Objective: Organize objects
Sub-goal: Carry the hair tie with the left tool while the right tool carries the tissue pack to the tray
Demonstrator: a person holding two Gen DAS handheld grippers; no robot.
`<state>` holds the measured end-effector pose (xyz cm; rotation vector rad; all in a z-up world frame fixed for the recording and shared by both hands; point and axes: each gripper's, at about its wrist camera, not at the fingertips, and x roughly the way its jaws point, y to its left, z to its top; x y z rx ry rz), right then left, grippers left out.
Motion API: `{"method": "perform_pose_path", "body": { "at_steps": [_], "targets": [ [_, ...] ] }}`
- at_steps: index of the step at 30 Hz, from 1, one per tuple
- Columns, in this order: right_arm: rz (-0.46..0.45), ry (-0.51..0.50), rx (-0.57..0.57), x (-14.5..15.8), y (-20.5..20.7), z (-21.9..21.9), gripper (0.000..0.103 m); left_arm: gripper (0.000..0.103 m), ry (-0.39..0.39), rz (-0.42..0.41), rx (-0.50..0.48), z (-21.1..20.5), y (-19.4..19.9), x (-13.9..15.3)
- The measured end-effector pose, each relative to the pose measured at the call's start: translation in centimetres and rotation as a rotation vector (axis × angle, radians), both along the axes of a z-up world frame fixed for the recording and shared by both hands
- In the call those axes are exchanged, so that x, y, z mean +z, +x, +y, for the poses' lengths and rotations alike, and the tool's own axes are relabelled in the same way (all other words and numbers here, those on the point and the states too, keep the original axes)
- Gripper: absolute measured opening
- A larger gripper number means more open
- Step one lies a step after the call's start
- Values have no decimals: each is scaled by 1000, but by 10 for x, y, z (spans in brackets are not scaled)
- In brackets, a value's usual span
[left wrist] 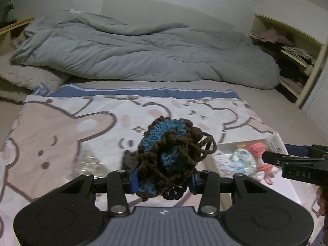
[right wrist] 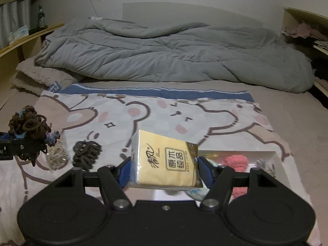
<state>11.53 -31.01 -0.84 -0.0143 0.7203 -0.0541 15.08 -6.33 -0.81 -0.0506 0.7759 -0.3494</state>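
My left gripper point(left wrist: 164, 176) is shut on a brown-and-blue crocheted piece point(left wrist: 170, 155), held above the cartoon bear blanket point(left wrist: 61, 127). The right wrist view shows that same piece point(right wrist: 28, 129) at the far left. My right gripper point(right wrist: 165, 170) is shut on a yellow tissue pack point(right wrist: 166, 157) with printed characters, above the near left part of a white box point(right wrist: 274, 155). Pink crocheted items point(right wrist: 233, 161) lie in that box; they point(left wrist: 256, 149) also appear in the left wrist view beside a pale blue-white one point(left wrist: 244, 160). The right gripper's dark finger point(left wrist: 272, 157) reaches in over the box.
A black claw hair clip point(right wrist: 87, 153) and a clear bag of twine point(right wrist: 57, 155) lie on the blanket at the left. A rumpled grey duvet point(right wrist: 164, 51) fills the back of the bed. Wooden shelves point(left wrist: 297, 57) stand at the right, a ledge with a bottle point(right wrist: 41, 17) at the left.
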Motion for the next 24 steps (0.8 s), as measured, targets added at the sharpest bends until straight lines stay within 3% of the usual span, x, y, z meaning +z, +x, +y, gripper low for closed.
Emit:
{"method": "perform_pose_path", "body": {
  "at_steps": [15,24],
  "targets": [
    [10,-14,-119,-9,-30,-80,68,45,-66,22,-135,-94,-3,-7],
    [57,-34,-167,-26,-44,-126,68,45,-120,79,-228,-155,-12,-23]
  ]
}}
